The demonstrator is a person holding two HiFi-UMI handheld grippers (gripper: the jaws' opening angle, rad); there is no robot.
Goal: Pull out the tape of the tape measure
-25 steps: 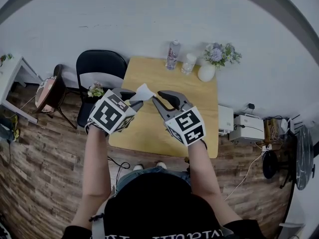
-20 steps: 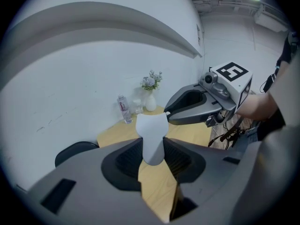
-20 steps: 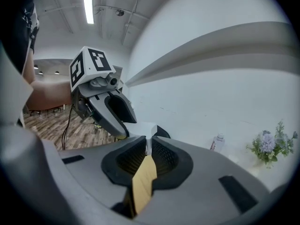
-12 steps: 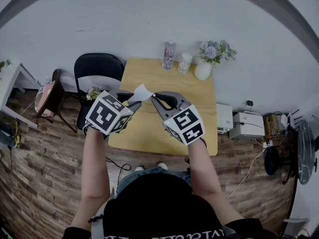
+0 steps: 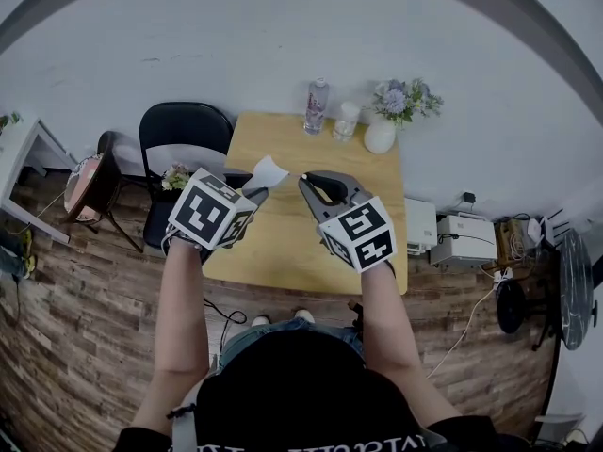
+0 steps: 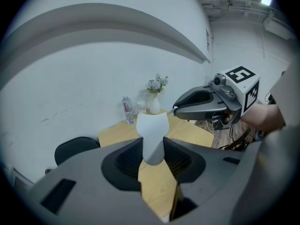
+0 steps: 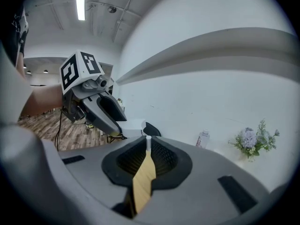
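Room inventory:
- Wall [image 5: 283,36]: plain white, unbroken behind the furniture.
- Floor [image 5: 85,328]: dark wood-look planks.
- Table [image 5: 283,139]: light wood, set against the wall.
- On the table's far edge: water bottle [image 5: 317,106], clear jar [image 5: 347,121], and white vase [image 5: 380,137] with pale flowers [image 5: 403,100].
- Chair [image 5: 184,125]: black, just left of the table.
- Round side table [image 5: 87,182]: near the chair.
- White desk [image 5: 19,149]: at the far left edge.
- White boxes [image 5: 468,238] and loose cables [image 5: 471,318]: on the floor, right of the table.
- Ceiling strip light [image 7: 81,1]: lit.
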